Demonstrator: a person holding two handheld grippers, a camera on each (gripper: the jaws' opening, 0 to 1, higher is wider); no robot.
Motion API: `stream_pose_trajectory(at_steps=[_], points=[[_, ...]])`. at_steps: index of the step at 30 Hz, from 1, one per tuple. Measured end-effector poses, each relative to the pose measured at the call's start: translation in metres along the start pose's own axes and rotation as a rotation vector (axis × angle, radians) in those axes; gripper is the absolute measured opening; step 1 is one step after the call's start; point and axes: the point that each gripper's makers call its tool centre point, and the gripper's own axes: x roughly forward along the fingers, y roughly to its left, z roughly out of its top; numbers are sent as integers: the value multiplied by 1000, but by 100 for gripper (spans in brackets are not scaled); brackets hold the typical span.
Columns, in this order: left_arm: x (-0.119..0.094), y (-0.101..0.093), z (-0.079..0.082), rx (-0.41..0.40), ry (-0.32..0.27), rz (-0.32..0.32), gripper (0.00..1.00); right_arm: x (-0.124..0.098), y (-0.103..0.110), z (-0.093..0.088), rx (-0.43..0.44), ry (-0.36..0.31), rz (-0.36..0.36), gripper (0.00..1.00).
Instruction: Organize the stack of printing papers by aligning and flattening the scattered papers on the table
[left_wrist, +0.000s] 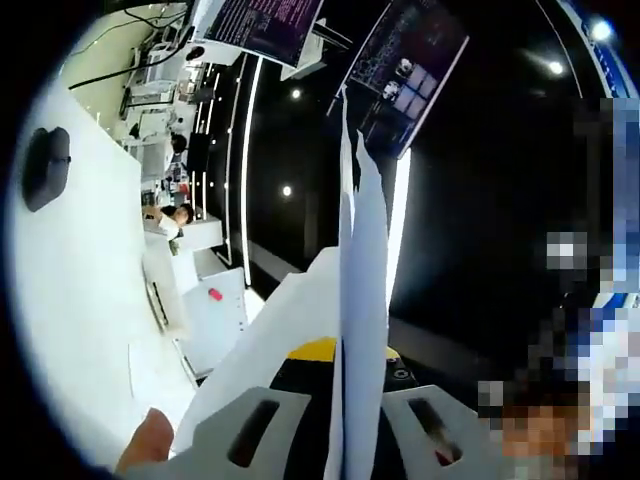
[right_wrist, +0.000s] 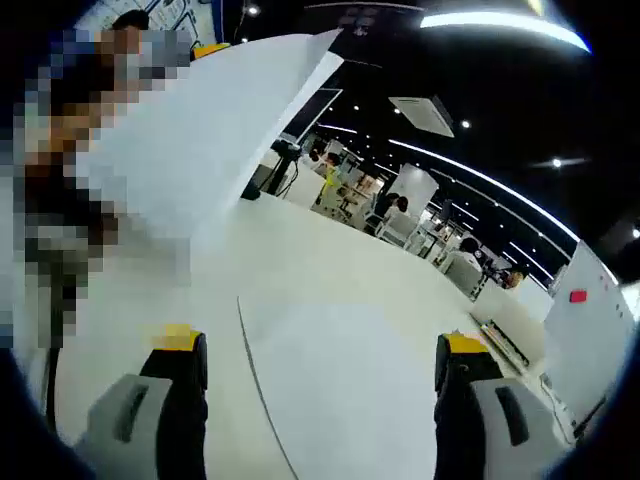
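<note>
A thin bunch of white printing papers (left_wrist: 362, 290) stands edge-on in the left gripper view, rising from between my left gripper's (left_wrist: 348, 405) grey jaws, which are shut on it. The same raised papers (right_wrist: 200, 130) show as a broad white sheet at the upper left of the right gripper view, tilted above the table. My right gripper (right_wrist: 320, 375) is open, its black and yellow jaws wide apart just over the white table (right_wrist: 330, 260). A single flat sheet (right_wrist: 345, 400) lies on the table between and ahead of those jaws.
A black rounded object (left_wrist: 45, 165) sits on the white table (left_wrist: 80, 320). A fingertip (left_wrist: 147, 440) shows beside my left gripper. Monitors (left_wrist: 410, 70) hang beyond. A whiteboard (right_wrist: 590, 310) stands at the right, with desks and people (right_wrist: 390, 210) far behind.
</note>
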Motion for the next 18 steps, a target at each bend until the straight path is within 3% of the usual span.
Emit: stream_pose_trajectory(at_steps=[1, 4, 7, 8, 11, 18], points=[[0, -1, 1, 2, -3, -2, 6, 5, -1, -4, 77, -1, 14, 90], [-2, -2, 4, 9, -7, -2, 6, 15, -1, -12, 188, -4, 51, 90], [-3, -3, 5, 15, -10, 2, 6, 21, -6, -28, 170, 38, 45, 90], [-3, -3, 6, 16, -12, 3, 6, 23, -9, -26, 221, 9, 40, 89], [-4, -3, 8, 18, -18, 1, 6, 21, -15, -33, 242, 33, 45, 87], [-5, -5, 9, 18, -21, 0, 6, 23, -24, -42, 282, 65, 42, 61]])
